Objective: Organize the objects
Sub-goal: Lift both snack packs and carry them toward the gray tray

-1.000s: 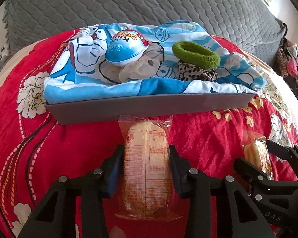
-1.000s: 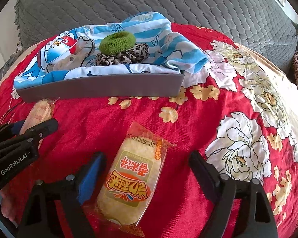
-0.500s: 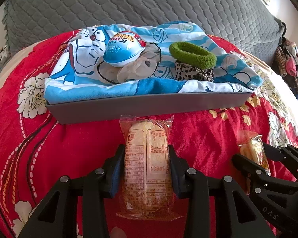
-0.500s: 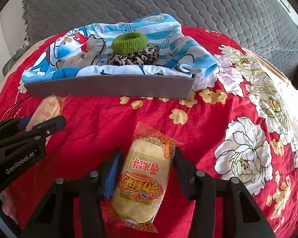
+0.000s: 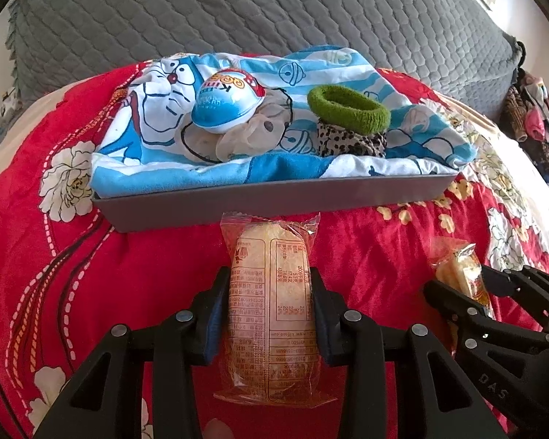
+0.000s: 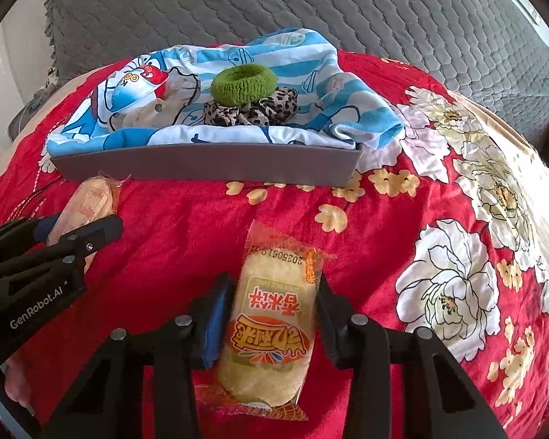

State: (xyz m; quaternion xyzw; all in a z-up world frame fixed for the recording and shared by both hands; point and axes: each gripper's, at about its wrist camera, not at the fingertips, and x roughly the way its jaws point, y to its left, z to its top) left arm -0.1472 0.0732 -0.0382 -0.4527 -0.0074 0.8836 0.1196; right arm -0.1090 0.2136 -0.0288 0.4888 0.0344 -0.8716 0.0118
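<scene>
Two wrapped rice cracker packets lie on a red floral blanket in front of a grey tray (image 5: pixel 274 201). My left gripper (image 5: pixel 269 281) is shut on one packet (image 5: pixel 271 314), printed back side up, its pads pressing both long edges. The jaws of my right gripper (image 6: pixel 273 285) are closing on the other packet (image 6: pixel 271 329), orange label up, and both pads touch its sides. Each gripper shows in the other's view: the left gripper (image 6: pixel 80 223) at the far left, the right gripper (image 5: pixel 461 281) at the far right.
The tray (image 6: pixel 201 164) is lined with a blue cartoon cloth (image 5: pixel 157 146) holding a blue egg-shaped toy (image 5: pixel 227 106), a green hair tie (image 5: pixel 347 109) on a leopard scrunchie (image 5: pixel 347 142). A grey quilted cushion (image 5: pixel 274 11) rises behind. Clothes (image 5: pixel 530 117) pile up at the right.
My right gripper's wide jaws have closed in on the orange-label packet, which has straightened between them. The left gripper and its packet have stayed in place.
</scene>
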